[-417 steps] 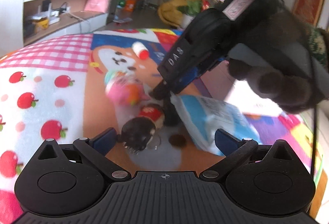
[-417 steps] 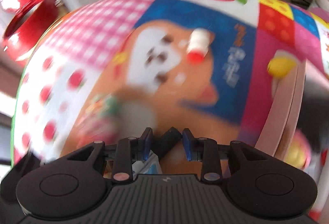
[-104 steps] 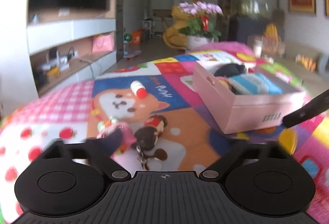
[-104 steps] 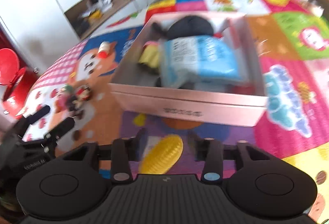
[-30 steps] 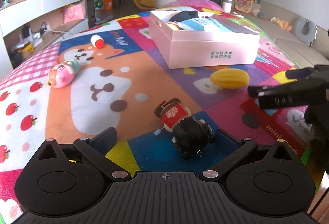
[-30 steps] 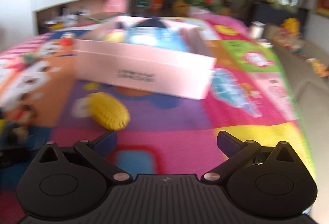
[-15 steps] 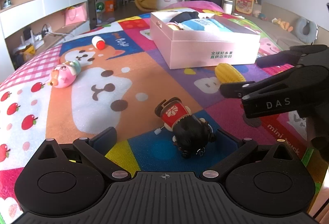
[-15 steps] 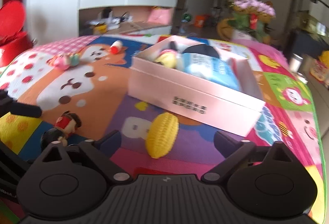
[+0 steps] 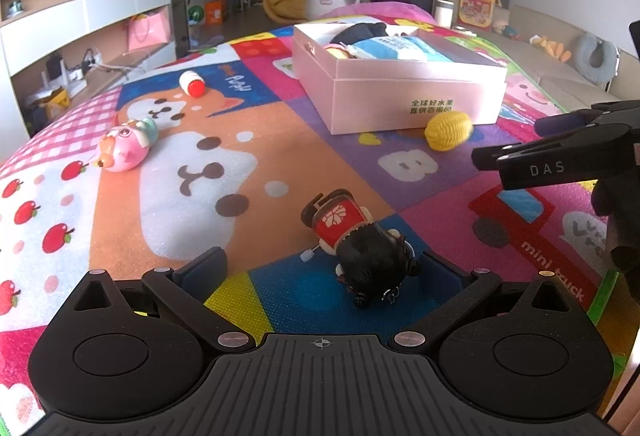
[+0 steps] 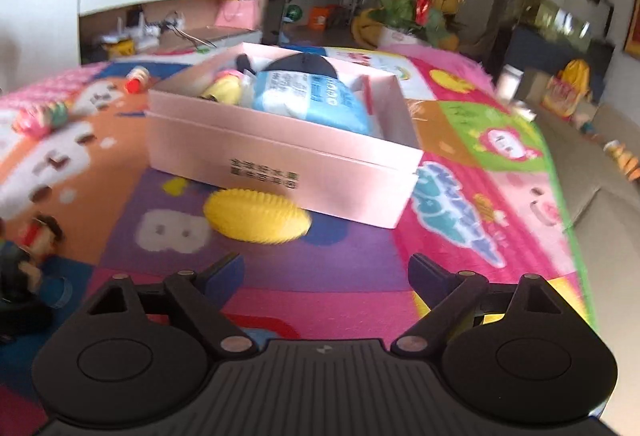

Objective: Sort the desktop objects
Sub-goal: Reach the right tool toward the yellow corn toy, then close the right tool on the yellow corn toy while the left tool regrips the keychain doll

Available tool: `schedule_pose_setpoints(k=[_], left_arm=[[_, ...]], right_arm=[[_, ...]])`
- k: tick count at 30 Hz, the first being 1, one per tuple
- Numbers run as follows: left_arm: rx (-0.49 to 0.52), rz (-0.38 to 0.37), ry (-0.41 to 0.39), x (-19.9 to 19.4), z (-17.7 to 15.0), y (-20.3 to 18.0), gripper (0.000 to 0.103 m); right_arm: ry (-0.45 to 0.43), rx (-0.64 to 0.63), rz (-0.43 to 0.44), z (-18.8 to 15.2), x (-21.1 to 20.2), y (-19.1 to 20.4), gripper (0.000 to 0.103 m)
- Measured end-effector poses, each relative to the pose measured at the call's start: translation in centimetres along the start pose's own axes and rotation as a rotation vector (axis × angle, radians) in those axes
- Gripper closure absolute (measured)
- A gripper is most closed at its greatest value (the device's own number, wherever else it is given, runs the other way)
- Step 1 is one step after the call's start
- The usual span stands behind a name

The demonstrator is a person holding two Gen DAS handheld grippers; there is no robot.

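My right gripper [image 10: 324, 272] has just been narrowing but stands wide and empty, the yellow corn toy [image 10: 256, 216] lying ahead of it against the near wall of the pink box [image 10: 280, 160]. Closing carelessly could roll it under the box edge. My left gripper [image 9: 324, 268] is wide, empty, around the doll [image 9: 360, 240]. Far left lie a pink pig toy [image 9: 124, 148] and small bottle [image 9: 192, 84].

right gripper [image 9: 516, 142]: black, white "DAS" lettering | fingers [image 10: 224, 274]: blue pads

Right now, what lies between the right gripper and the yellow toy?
Only bare mat, as the right wrist view shows: the right gripper stands open short of the yellow toy.
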State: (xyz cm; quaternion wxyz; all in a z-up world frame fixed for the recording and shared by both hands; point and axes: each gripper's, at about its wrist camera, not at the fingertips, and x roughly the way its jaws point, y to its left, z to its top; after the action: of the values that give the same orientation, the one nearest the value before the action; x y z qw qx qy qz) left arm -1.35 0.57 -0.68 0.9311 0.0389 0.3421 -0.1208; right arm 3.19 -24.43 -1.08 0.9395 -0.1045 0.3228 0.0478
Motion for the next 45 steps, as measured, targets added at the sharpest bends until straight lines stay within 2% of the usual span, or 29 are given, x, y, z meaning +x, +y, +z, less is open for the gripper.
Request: schedule_pose_setpoints(k=[9, 12, 13, 14, 20, 31, 36, 38, 45], left_arm=[[0.000, -0.001, 0.000, 0.0, 0.0, 0.0, 0.000], [-0.001, -0.001, -0.001, 0.0, 0.0, 0.0, 0.000], [-0.002, -0.002, -0.001, 0.0, 0.0, 0.0, 0.000], [-0.003, -0.003, -0.001, 0.0, 0.0, 0.0, 0.000], [0.002, 0.000, 0.001, 0.0, 0.0, -0.2, 0.000], [0.009, 0.017, 0.022, 0.2, 0.2, -0.4, 0.000], [0.005, 0.024, 0.033, 0.3, 0.4, -0.5, 0.000], [0.003, 0.026, 0.035, 0.3, 0.4, -0.5, 0.000], [-0.005, 0.020, 0.058, 0.1, 0.7, -0.8, 0.000]], right_arm=[[-0.005, 0.023, 0.093, 2.1, 2.2, 0.9, 0.015], [0.038, 0.076, 0.133, 3.1, 3.7, 0.6, 0.028], [0.058, 0.092, 0.145, 3.3, 4.2, 0.6, 0.038], [0.075, 0.104, 0.150, 3.4, 4.5, 0.5, 0.040], [0.071, 0.132, 0.160, 2.7, 3.3, 0.0, 0.040], [0.041, 0.112, 0.111, -1.8, -0.9, -1.7, 0.040], [0.015, 0.120, 0.097, -2.3, -1.1, -1.8, 0.033], [0.019, 0.136, 0.104, -2.3, -1.0, -2.1, 0.024], [0.029, 0.166, 0.116, -2.3, -0.8, -2.5, 0.009]])
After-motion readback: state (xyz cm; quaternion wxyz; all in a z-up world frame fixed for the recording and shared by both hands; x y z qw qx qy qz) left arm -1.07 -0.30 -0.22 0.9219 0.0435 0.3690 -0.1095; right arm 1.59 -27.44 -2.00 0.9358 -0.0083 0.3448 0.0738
